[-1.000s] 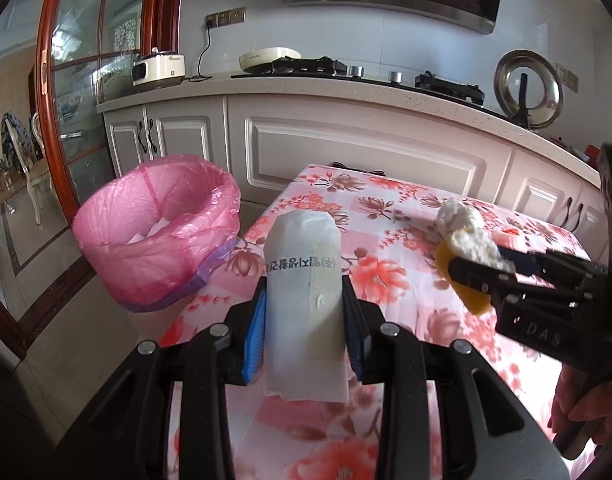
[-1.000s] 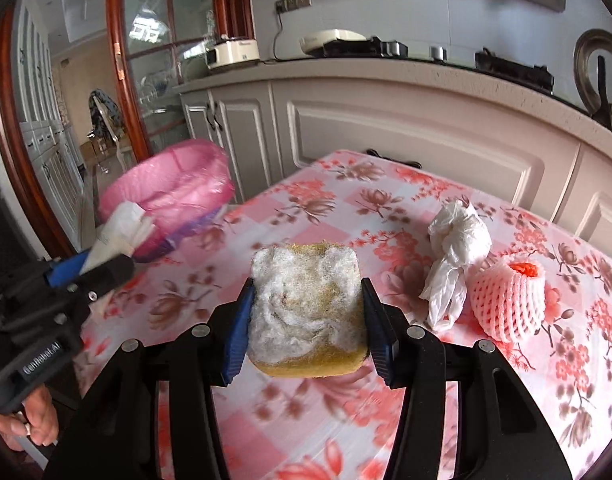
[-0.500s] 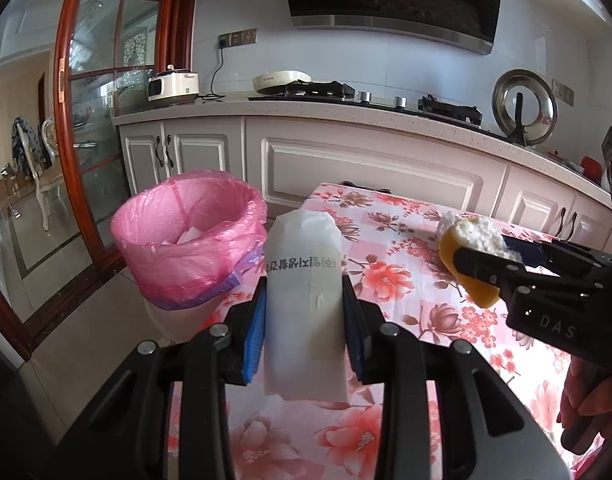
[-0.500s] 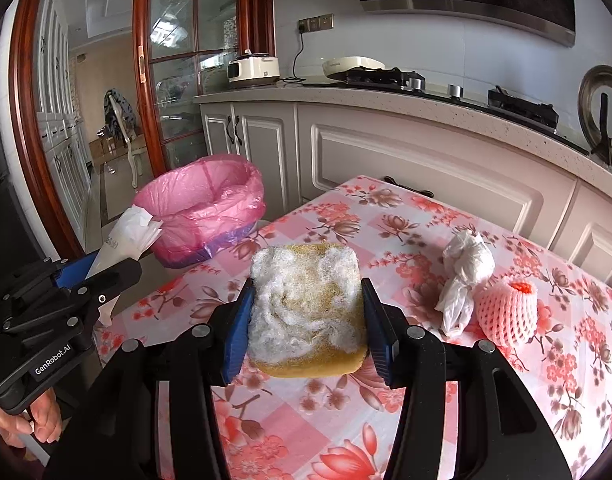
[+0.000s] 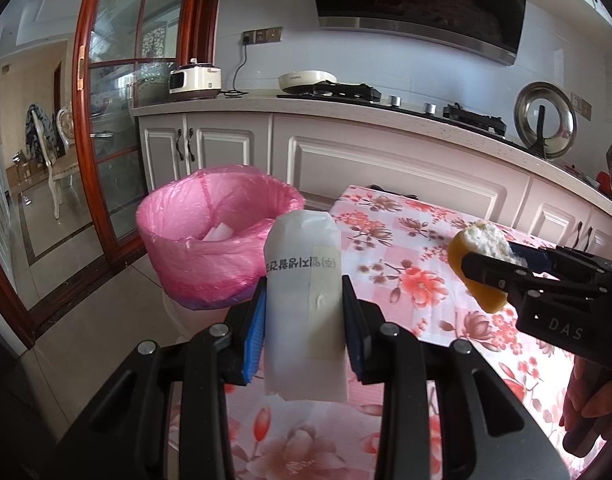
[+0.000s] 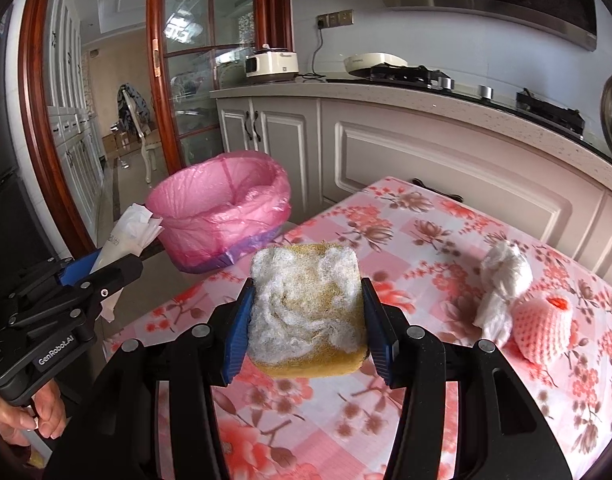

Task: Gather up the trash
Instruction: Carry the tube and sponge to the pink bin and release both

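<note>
In right view only: foam net (image 6: 540, 330)

1. The left gripper (image 5: 303, 322) is matte black plastic with angular linkage arms and round silver screws at the joints.
2. Its finger pads (image 5: 254, 330) are bright blue, ribbed along the edge.
3. Seen from the right wrist camera, its side carries white lettering "GenRobot.AI".
4. The left hand (image 6: 23, 414) shows bare, light, slightly reddish skin.
5. The right gripper (image 6: 306, 322) has the same black build, silver screws and blue pads (image 6: 235, 334).
6. From the left wrist camera, its side reads "DAS" in pale letters.
7. The right hand (image 5: 596, 404) is bare skin too.
</note>
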Available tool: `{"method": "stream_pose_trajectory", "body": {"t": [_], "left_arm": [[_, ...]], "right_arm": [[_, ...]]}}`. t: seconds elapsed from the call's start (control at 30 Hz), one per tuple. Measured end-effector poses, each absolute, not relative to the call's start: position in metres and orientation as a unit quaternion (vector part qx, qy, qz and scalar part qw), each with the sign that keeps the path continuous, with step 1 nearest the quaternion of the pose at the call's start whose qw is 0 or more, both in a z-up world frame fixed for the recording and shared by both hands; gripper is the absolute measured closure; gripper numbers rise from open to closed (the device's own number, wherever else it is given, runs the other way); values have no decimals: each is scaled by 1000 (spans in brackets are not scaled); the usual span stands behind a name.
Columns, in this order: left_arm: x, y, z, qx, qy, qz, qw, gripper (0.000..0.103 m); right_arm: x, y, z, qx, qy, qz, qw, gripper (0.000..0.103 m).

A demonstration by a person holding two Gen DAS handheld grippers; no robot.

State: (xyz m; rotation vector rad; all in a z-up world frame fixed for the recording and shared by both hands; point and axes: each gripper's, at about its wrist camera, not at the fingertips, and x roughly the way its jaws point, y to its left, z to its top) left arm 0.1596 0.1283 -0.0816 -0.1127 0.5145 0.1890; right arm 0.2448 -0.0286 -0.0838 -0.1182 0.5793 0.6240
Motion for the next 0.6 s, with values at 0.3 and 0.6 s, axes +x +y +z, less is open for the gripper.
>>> {"method": "stream_pose_trajectory", "body": {"t": [0.3,0.6], "left_arm": [[168,154,-78,-57,245,119,961,70],[188,184,-65,-53,228,143,962,70]], "right_arm": [[258,0,-79,-63,270,333,902,54],[284,39,-64,-63,252,363,895,54]]}}
